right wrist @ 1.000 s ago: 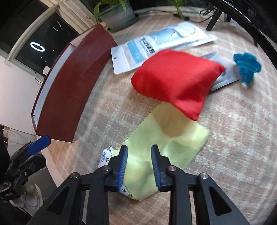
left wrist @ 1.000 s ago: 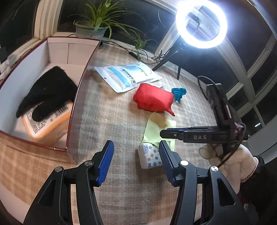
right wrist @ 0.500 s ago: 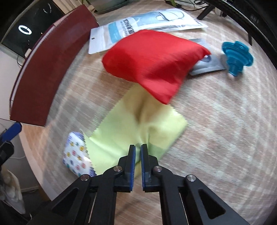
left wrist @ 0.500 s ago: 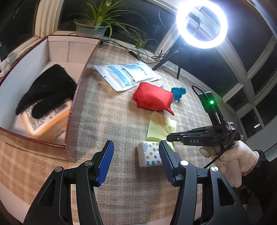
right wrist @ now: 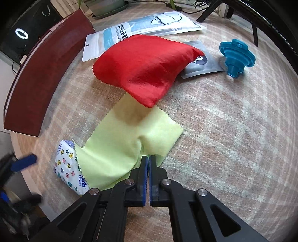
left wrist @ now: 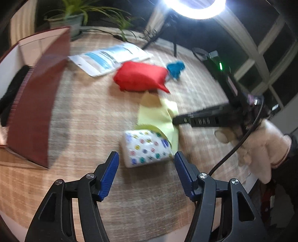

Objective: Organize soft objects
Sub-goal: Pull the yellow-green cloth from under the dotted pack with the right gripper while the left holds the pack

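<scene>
A yellow-green cloth (right wrist: pixel 130 143) lies on the checked tablecloth, one end under a red fabric pouch (right wrist: pixel 143 65), the other draped over a patterned tissue pack (right wrist: pixel 69 167). My right gripper (right wrist: pixel 149 162) is shut on the cloth's near edge, which puckers at the tips. In the left wrist view my left gripper (left wrist: pixel 146 163) is open, its pads either side of the tissue pack (left wrist: pixel 147 147), just short of it. The cloth (left wrist: pixel 158 115) and the pouch (left wrist: pixel 139 76) lie beyond. The right gripper (left wrist: pixel 175 121) pinches the cloth there.
A dark red box (left wrist: pixel 37 96) stands at the left with a black glove (left wrist: pixel 11 89) inside. A white mask packet (right wrist: pixel 141 28), a grey sachet (right wrist: pixel 201 65) and a blue funnel (right wrist: pixel 236 55) lie beyond the pouch. A ring light (left wrist: pixel 195 7) and plants stand behind.
My right gripper closed from open onto the cloth's edge. My left gripper moved forward and lower toward the tissue pack, still open.
</scene>
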{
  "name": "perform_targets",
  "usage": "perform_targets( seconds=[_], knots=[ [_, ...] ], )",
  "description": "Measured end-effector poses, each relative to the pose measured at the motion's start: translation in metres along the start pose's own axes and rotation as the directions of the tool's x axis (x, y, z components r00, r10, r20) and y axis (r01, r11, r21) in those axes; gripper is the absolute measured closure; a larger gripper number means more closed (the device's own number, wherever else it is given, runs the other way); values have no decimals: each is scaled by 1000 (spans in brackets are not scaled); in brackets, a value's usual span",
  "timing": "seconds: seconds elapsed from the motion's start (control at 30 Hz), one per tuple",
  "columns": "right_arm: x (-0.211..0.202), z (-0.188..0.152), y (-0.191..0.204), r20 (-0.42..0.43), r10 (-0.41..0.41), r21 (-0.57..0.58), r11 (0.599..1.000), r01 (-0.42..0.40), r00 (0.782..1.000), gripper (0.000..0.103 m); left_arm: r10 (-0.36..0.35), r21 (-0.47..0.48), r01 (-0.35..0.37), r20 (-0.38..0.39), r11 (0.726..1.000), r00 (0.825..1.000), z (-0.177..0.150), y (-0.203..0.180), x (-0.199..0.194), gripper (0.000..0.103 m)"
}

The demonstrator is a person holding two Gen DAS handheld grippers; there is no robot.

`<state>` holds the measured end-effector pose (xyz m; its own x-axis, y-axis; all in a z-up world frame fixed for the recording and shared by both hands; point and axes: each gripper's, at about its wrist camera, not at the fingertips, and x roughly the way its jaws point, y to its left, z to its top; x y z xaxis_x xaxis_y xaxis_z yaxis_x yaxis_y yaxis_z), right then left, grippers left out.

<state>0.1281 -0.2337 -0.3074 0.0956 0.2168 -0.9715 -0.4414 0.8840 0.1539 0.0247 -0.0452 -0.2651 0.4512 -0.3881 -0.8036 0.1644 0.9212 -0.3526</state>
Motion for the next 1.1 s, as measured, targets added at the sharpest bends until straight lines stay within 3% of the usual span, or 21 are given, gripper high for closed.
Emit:
perform_targets(
  seconds=[0.13, 0.27, 0.5, 0.63, 0.73, 1.1],
  knots=[
    [-15, -13, -15, 46, 44, 31, 998, -45, 998, 98, 55, 71, -52, -30, 996, 998, -5, -19, 18, 37],
    [-34, -19, -25, 84, 94, 51, 994, -99, 992, 97, 123, 78, -120, -36, 990, 992, -3, -24, 32, 37],
    [-51, -34, -28, 94, 114, 61, 991, -120, 989, 96, 187, 102, -183, -36, 978, 982, -2, -33, 46, 36],
    [-43, -26, -25, 91, 115, 58, 991, -121, 989, 96, 214, 113, -209, -32, 971, 976, -1, -37, 49, 36],
    [-45, -28, -28, 91, 116, 57, 991, -122, 989, 96, 257, 135, -254, -6, 958, 966, -1, -38, 49, 31],
    [-43, -23, -24, 92, 127, 58, 989, -132, 988, 96, 354, 25, -355, 30, 935, 935, 13, 14, 32, 32]
  ],
)
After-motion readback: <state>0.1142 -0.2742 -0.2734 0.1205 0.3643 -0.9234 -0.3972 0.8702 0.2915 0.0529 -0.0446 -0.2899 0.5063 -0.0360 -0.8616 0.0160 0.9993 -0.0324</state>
